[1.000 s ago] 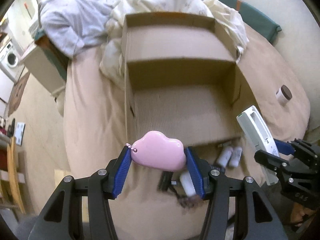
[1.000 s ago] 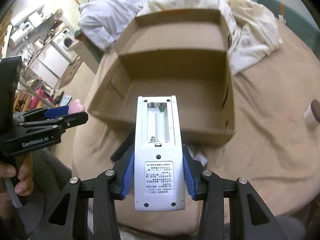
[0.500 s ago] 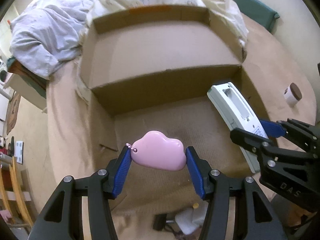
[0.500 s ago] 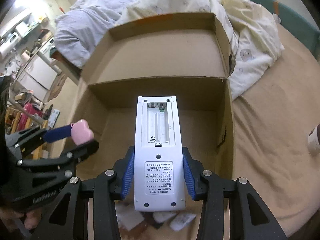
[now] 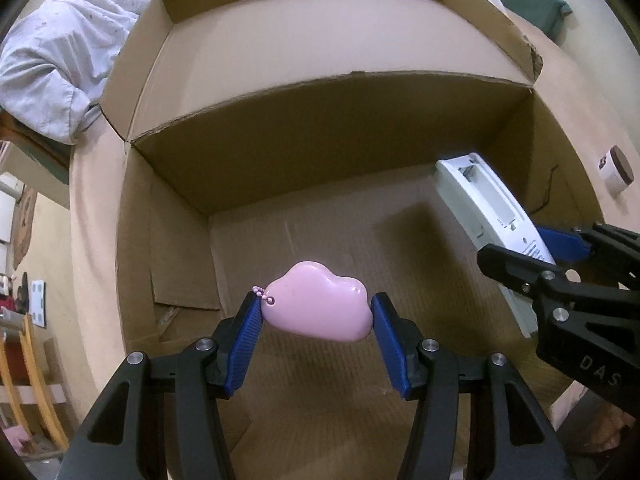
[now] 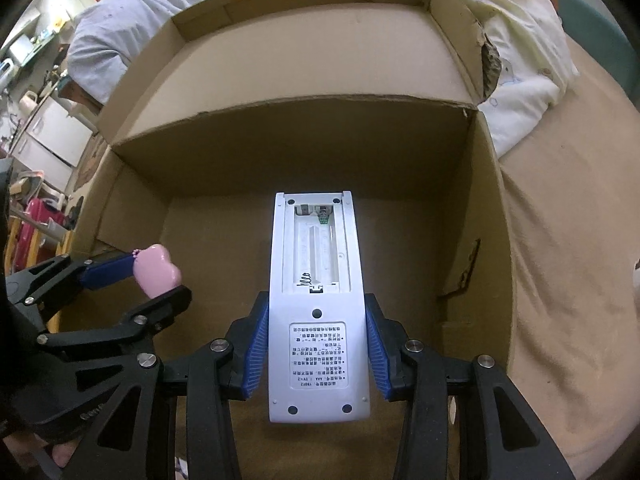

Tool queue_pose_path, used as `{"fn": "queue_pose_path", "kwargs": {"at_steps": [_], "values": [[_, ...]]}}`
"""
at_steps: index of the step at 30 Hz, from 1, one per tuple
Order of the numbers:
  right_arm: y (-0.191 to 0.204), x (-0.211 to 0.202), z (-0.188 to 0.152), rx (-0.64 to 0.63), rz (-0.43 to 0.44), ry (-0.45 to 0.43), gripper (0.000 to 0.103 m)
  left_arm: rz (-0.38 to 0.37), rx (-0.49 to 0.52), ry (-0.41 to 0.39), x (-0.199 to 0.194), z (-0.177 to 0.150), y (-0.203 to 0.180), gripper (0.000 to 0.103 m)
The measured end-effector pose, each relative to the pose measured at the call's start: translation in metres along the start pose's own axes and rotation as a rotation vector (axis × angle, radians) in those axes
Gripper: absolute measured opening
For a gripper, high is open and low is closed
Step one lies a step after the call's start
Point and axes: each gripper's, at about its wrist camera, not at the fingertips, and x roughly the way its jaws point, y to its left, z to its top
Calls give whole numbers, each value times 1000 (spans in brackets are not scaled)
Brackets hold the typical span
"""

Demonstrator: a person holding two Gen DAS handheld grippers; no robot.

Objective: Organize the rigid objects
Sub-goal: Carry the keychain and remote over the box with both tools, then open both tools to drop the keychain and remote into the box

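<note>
My left gripper is shut on a pink cloud-shaped case with a small bead chain, held inside an open cardboard box above its floor. My right gripper is shut on a white remote, back side up with its battery bay uncovered. It hangs inside the same box, to the right of the pink case. Each view shows the other gripper: the remote at the right of the left wrist view, the pink case at the left of the right wrist view.
The box sits on a tan bed, its rear flap standing up behind. Rumpled white and cream bedding lies beyond it. A small jar with a brown lid stands on the bed right of the box.
Both grippers have moved forward and down, from in front of the box to inside it, each keeping its grip. The small items on the bed before the box have left view.
</note>
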Motion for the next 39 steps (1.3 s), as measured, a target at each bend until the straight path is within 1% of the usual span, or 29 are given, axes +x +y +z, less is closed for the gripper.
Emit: {"fn": "queue_pose_path", "kwargs": {"at_steps": [4,7,10,15,16,17,18,19,22,23,24,25,26,27,28,30,32,33,34,39], "values": [[3,1,4,-10,-10,-8,46,20,32,-3,3,-4,-4,52],[3,2,5,-3,-3,-5,46,12,26,2,4,-5,-6,52],[3,2,4,-4,-9,-6,46,22,30,-6,5,-4,-7,52],[5,-1,4,-6,-10,-25,48,23,31,-6,5,-4,-4,52],[4,-3,5,-2,-1,-34,49,21,26,-7,4,-4,-3,52],[4,-5,5,5,11,-45,56,16,19,-9,3,-4,-2,52],[3,-8,6,15,28,-59,59,11,15,-9,3,-4,-1,52],[2,-11,7,24,48,-70,61,6,12,-9,2,-4,0,52],[1,-17,8,40,73,-91,64,1,11,-16,-1,-3,1,52],[1,-19,8,45,82,-98,67,0,12,-18,-2,-4,1,52],[0,-21,8,47,94,-106,74,-2,12,-20,-3,-4,1,52],[-1,-23,8,50,101,-116,78,0,12,-23,-4,-4,1,52],[-2,-26,7,51,95,-130,87,6,12,-27,-5,-5,1,53],[-2,-29,6,50,84,-144,97,12,16,-32,-7,-6,1,56],[-6,-32,6,50,77,-153,101,15,20,-35,-9,-6,1,68],[-3,-35,4,50,80,-174,103,3,19,-40,-12,-7,0,79],[-2,-36,4,45,70,-180,103,-4,12,-49,-17,-8,1,82],[-1,-36,4,43,62,-179,103,-6,10,-52,-18,-8,1,88],[0,-36,4,44,58,-176,103,-9,6,-55,-21,-9,2,90],[-4,-40,2,58,60,-178,103,-25,-19,-56,-34,-10,7,90]]}}
